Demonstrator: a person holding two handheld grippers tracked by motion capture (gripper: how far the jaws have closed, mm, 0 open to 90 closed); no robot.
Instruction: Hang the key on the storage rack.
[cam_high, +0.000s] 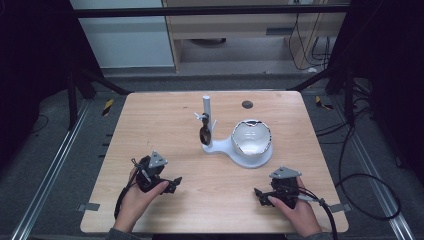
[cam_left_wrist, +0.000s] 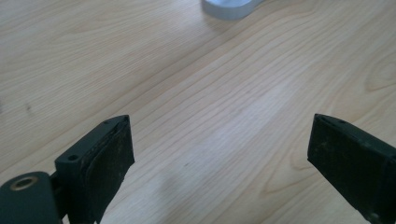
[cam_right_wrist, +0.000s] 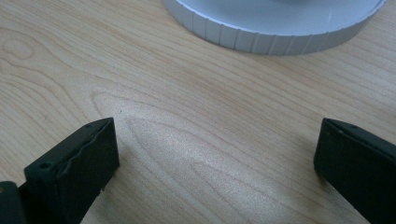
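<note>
Tools (cam_high: 176, 183) (cam_high: 257, 192): two; white stand (cam_high: 235, 148): one.

On the table (cam_high: 150, 120), past the middle, a stand (cam_high: 227, 146) — post (cam_high: 206, 112) at its left end, bowl (cam_high: 251, 136) on its round right end, a small dark object (cam_high: 204, 134) hanging against the post. Near the front edge, left gripper (cam_high: 172, 184) at the left and right gripper (cam_high: 261, 195) at the right, well apart, both resting before the stand. Behind the stand, near the far edge — a small disc (cam_high: 247, 104).
</note>
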